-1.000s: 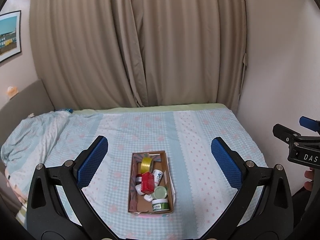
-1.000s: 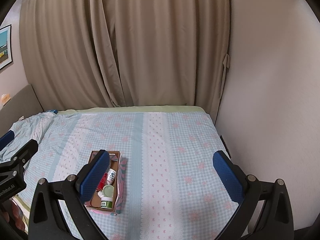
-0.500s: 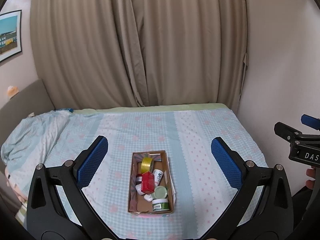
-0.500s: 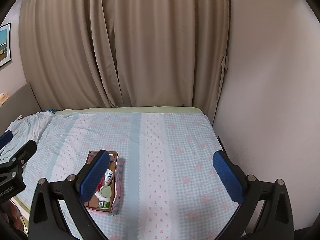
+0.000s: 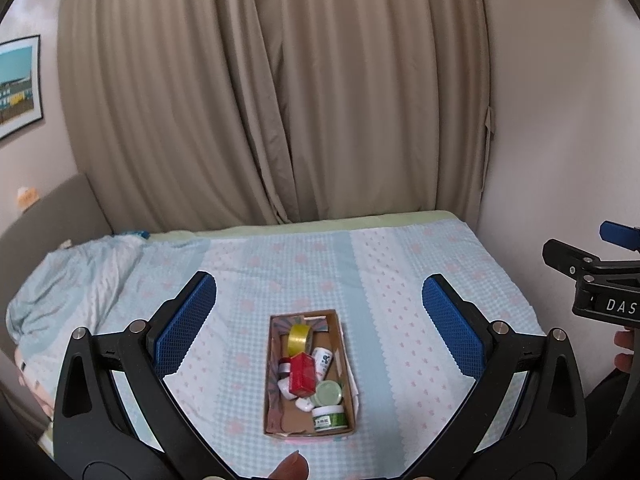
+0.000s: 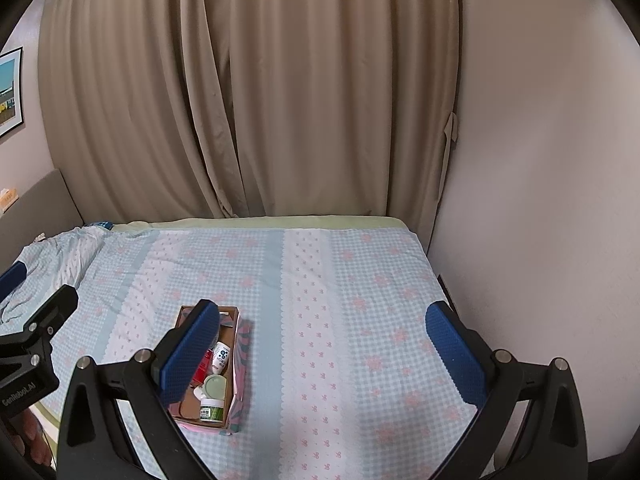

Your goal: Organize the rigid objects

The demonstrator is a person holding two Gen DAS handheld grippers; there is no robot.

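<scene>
An open cardboard box (image 5: 271,384) lies on the bed near its front edge. It holds a yellow tape roll (image 5: 300,339), a red box (image 5: 302,374), a white bottle (image 5: 322,362), a pale green lid (image 5: 329,393) and a green-labelled jar (image 5: 329,418). My left gripper (image 5: 316,326) is open and empty, high above the box. My right gripper (image 6: 320,352) is open and empty, above the bed to the right of the box (image 6: 236,364); its left finger (image 6: 188,356) hides part of the box.
The bed has a light blue checked sheet (image 6: 340,300) with pink flowers. A rumpled blanket (image 5: 72,280) lies at the left. Beige curtains (image 5: 280,100) hang behind the bed. A wall (image 6: 540,200) borders the bed's right side. A framed picture (image 5: 18,84) hangs at the left.
Both grippers stay open and nearly still. The right wrist view has drifted slightly, so the box sits a little more toward its centre.
</scene>
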